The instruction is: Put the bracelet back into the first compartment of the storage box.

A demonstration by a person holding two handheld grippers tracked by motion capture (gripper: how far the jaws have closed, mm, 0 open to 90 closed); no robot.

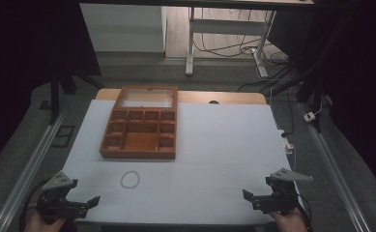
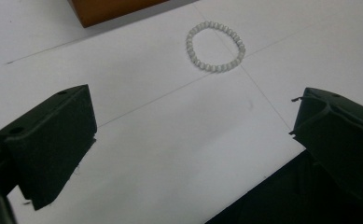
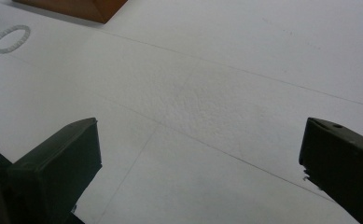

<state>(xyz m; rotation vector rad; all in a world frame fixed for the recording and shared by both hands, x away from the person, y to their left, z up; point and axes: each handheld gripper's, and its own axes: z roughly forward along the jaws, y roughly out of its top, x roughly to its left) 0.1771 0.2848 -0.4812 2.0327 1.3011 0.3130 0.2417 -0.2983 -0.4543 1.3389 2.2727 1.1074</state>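
A white sheet-covered table (image 1: 214, 145) is seen from above, and on it a brown wooden box with small compartments and a raised glass-paned lid (image 1: 140, 126) is set toward the far left. Just in front of the box, on the near side, a small ring-shaped bracelet of pale white beads (image 1: 130, 180) is laid flat on the white surface, apart from the box.

The left gripper (image 1: 86, 203) is held at the near left corner of the table, its black jaws spread wide with nothing between them; in the left gripper view the bracelet (image 2: 215, 46) is framed ahead of the gap, with a corner of the box (image 2: 109, 9) beyond it.

The right gripper (image 1: 251, 198) is held at the near right edge, well apart from the bracelet. Its jaws are likewise parted wide and empty, and bare white table (image 3: 226, 93) is seen between them, with the bracelet (image 3: 10, 38) far off at upper left.
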